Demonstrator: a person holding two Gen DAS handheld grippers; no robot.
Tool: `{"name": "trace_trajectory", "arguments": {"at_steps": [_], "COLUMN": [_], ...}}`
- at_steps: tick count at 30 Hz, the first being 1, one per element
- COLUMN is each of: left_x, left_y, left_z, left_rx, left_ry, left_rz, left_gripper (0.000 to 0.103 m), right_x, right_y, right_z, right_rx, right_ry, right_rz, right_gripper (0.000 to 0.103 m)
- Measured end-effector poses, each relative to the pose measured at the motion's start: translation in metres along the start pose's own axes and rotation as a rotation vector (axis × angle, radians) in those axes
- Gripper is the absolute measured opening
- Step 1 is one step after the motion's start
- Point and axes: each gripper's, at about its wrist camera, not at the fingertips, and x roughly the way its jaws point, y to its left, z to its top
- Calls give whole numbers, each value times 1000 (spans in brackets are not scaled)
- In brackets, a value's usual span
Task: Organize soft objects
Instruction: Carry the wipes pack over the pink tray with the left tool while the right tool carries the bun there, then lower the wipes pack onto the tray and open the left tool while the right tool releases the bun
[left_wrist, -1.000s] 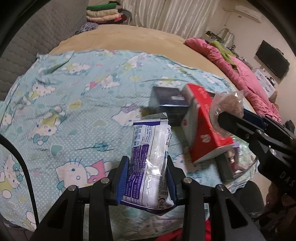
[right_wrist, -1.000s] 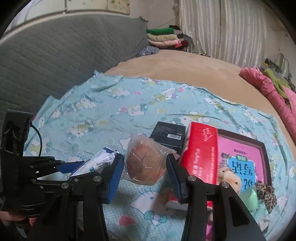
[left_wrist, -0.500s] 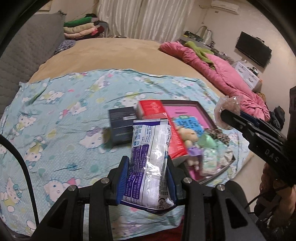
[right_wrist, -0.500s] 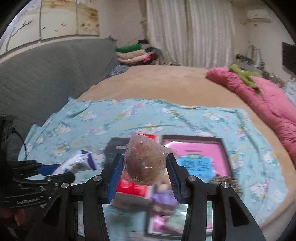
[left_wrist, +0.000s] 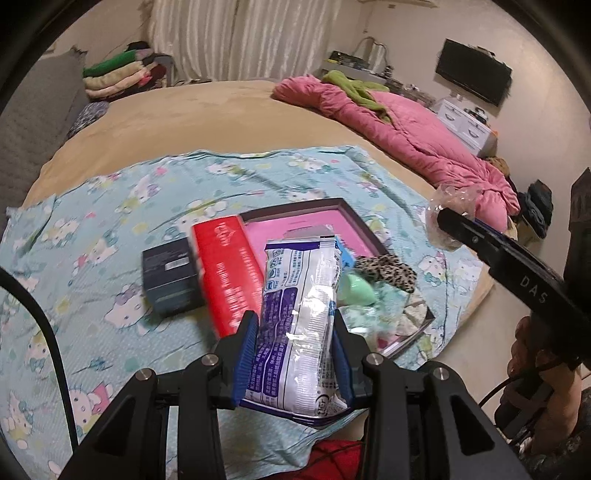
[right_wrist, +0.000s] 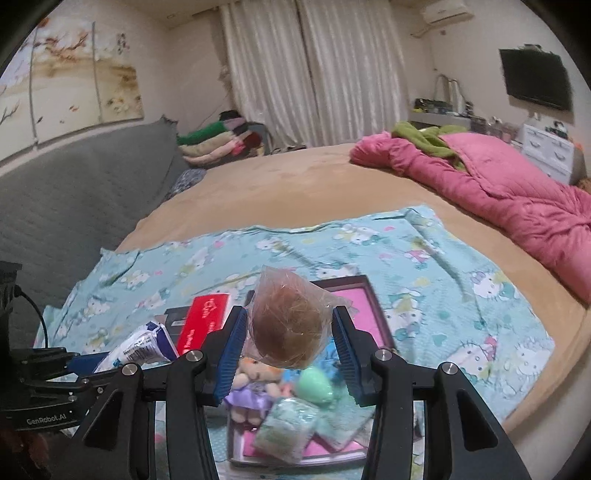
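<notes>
My left gripper (left_wrist: 295, 350) is shut on a white and purple tissue pack (left_wrist: 299, 314), held above the bed. My right gripper (right_wrist: 290, 339) is shut on a brown round thing in a clear bag (right_wrist: 291, 328), held above a dark-framed pink tray (right_wrist: 373, 306). The tray (left_wrist: 314, 210) holds a small doll (right_wrist: 255, 376), a green egg-shaped toy (right_wrist: 316, 382), a pale green packet (right_wrist: 288, 430) and a leopard-print piece (left_wrist: 384, 269). The right gripper's arm (left_wrist: 517, 273) shows in the left wrist view, and the left gripper (right_wrist: 66, 373) in the right wrist view.
A red box (left_wrist: 229, 273) and a dark box (left_wrist: 170, 273) lie left of the tray on a blue cartoon-print sheet (left_wrist: 110, 229). A pink quilt (left_wrist: 399, 129) lies at the far right of the tan bed (right_wrist: 295, 177). Folded clothes (right_wrist: 218, 140) are at the back.
Both grippers have risen and drawn back from the bed with their loads still held. The tray has come into fuller view below them.
</notes>
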Motion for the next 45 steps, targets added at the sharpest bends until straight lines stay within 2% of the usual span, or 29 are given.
{"name": "trace_trajectory", "arguments": {"at_steps": [9, 17, 23, 32, 37, 42, 45], "left_x": [34, 74, 98, 129, 141, 148, 151], "left_y": [-38, -51, -58, -71, -70, -68, -67], "left_z": [14, 10, 8, 4, 3, 2, 1], "left_rx": [57, 55, 69, 117, 113, 103, 103], "left_ry": [36, 82, 102, 132, 149, 158, 162], "left_rz": [-15, 0, -6, 17, 18, 17, 18], "left_gripper": [38, 38, 38, 38, 39, 39, 39], "right_x": [-2, 7, 21, 43, 56, 70, 74], "right_y": [-35, -52, -59, -80, -91, -91, -93], "right_z": [-6, -18, -29, -47, -59, -74, -80], "right_rx": [79, 96, 113, 155, 159, 78, 84], "right_ry": [-6, 11, 50, 156, 262, 368, 398], "right_rz": [-29, -72, -57, -64, -82, -136, -134], "right_gripper": [49, 49, 49, 49, 49, 49, 49]}}
